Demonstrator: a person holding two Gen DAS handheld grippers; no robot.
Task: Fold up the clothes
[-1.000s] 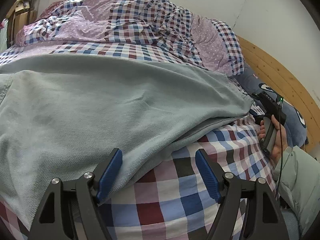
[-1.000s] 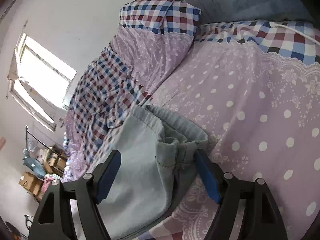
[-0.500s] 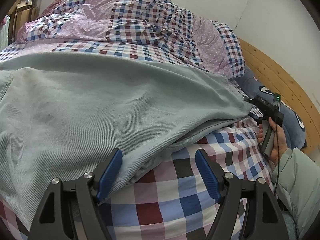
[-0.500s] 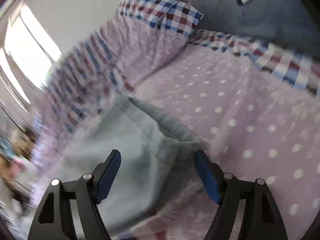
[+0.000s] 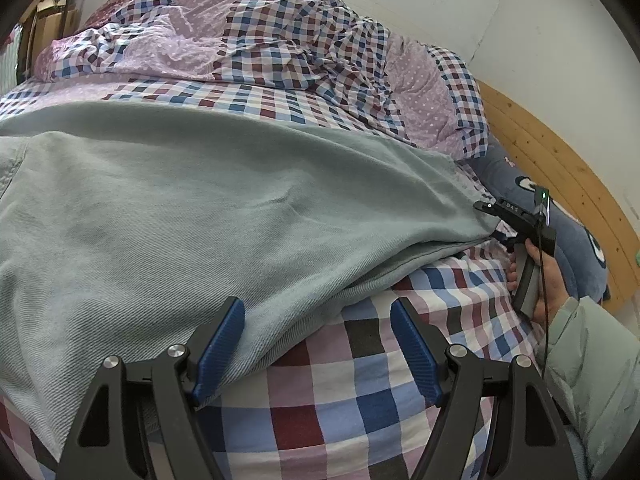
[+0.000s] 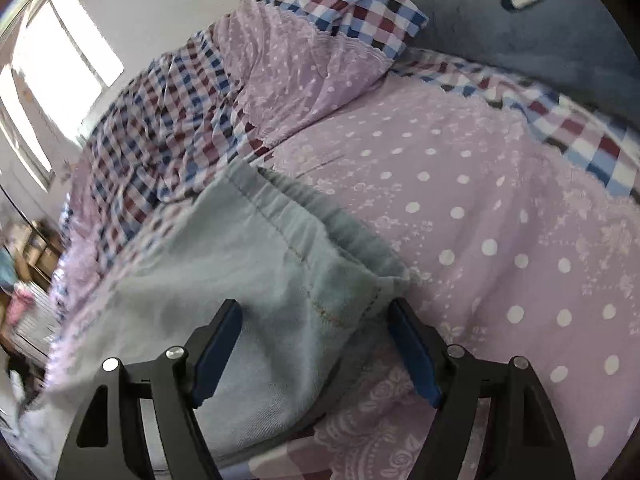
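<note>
Pale green-grey twill trousers [image 5: 192, 220] spread flat across the checked red, blue and white bed sheet [image 5: 352, 412], both claws released

Left gripper [image 5: 318, 344] gapes wide, its left blue pad [image 5: 218, 346] over the trouser edge, nothing pinched. Right gripper [image 6: 316, 340] also spread apart, straddling the elastic waistband corner [image 6: 360, 264] on the lilac polka-dot bedding [image 6: 480, 240]; contact with the cloth is hard to judge, view slightly blurred. Crumpled checked duvet [image 5: 280, 40] lies beyond, dark blue plush pillow [image 5: 580, 248] by the wooden headboard [image 5: 560, 164]
</note>
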